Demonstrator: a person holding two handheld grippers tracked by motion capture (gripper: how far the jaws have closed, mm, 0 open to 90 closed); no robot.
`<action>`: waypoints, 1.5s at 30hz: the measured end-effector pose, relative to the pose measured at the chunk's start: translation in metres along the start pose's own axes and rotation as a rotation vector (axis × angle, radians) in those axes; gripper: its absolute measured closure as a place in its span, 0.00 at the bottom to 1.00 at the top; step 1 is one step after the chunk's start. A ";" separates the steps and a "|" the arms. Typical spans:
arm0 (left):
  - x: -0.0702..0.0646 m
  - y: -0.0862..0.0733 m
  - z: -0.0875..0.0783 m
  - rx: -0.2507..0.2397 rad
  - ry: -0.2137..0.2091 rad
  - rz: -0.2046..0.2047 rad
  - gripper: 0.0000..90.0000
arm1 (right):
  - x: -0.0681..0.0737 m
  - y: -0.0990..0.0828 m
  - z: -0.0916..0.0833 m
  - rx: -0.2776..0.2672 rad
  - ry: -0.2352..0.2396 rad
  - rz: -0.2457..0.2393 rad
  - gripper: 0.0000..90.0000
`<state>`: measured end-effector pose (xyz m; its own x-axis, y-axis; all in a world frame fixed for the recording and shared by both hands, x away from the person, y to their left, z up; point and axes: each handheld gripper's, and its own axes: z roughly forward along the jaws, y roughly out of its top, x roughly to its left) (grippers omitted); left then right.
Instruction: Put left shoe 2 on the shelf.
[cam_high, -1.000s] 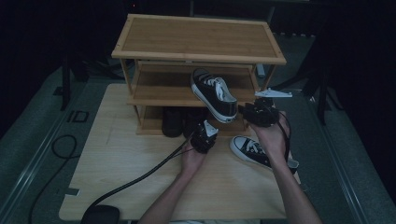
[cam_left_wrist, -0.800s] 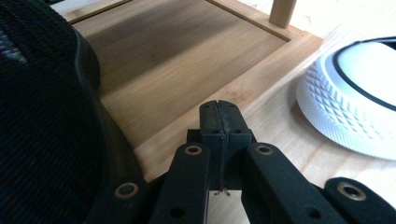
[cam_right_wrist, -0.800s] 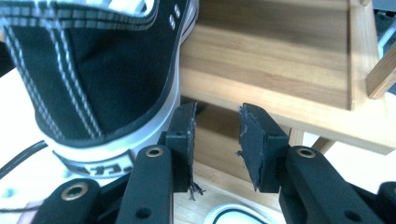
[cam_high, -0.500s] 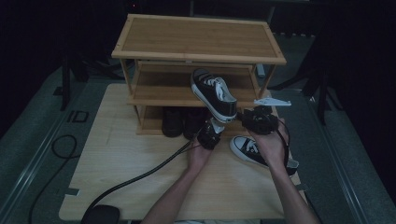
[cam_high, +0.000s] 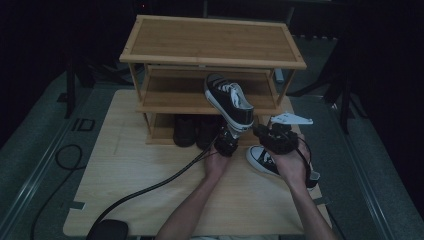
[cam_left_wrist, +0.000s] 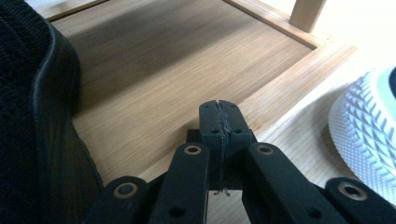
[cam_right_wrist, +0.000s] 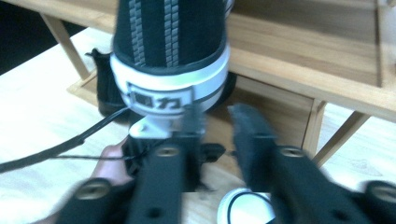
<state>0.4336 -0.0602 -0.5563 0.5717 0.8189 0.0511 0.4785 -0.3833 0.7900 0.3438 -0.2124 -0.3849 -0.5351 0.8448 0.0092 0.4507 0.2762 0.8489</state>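
With the left gripper (cam_high: 227, 145) shut on nothing and the right gripper's (cam_high: 270, 137) jaws closing but still parted, the black sneaker (cam_high: 230, 101) overhung the rack's middle shelf (cam_high: 170, 97) heel-out and could tip off.

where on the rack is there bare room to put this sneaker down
The rack's top shelf is bare edge to edge. The middle shelf is free left of the raised sneaker. The bottom shelf is crowded with dark shoes.
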 end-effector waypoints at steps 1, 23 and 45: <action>-0.001 0.001 0.002 -0.019 0.000 -0.031 0.99 | 0.004 0.000 -0.001 -0.005 0.004 -0.017 0.94; 0.001 0.012 0.018 0.033 0.053 -0.038 0.99 | 0.016 -0.002 -0.004 -0.040 0.036 -0.050 1.00; 0.000 0.012 0.018 0.033 0.055 -0.052 1.00 | 0.030 0.004 0.001 -0.029 0.096 -0.083 1.00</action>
<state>0.4507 -0.0726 -0.5578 0.5088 0.8597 0.0448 0.5287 -0.3530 0.7719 0.3297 -0.1852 -0.3814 -0.6365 0.7711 -0.0121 0.3816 0.3286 0.8639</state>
